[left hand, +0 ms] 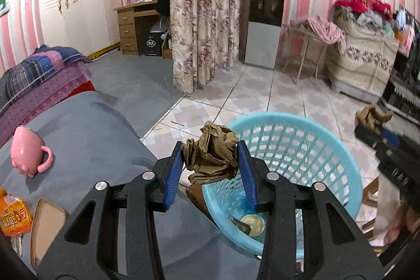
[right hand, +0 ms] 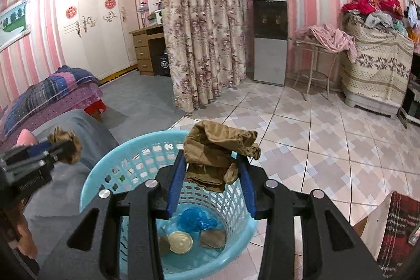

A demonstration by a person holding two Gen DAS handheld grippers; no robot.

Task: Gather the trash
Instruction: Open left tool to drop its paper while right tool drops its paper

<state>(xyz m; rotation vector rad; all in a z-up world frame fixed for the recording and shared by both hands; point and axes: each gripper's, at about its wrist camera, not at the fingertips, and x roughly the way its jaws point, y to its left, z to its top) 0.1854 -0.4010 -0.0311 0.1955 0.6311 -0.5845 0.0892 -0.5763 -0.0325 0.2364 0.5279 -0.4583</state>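
Left claw (left hand: pixel 210 161) clamped on a crumpled brown paper wad (left hand: pixel 211 152), held at the 9 o'clock rim of the light-blue perforated plastic basket (left hand: pixel 302 127). Right claw (right hand: pixel 211 167) clamped on a second crumpled brown paper wad (right hand: pixel 218 148), over the basket's 12 o'clock rim. Pink ceramic mug (left hand: pixel 27 154) lies on the grey-covered table (left hand: pixel 92 127).

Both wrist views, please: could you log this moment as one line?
left gripper: shut on brown paper wad | right gripper: shut on crumpled brown paper | blue basket: below both

2 crumpled brown paper wads (left hand: pixel 211 152) (right hand: pixel 219 152) hang over the light-blue slotted basket (left hand: pixel 315 127), which holds scraps.
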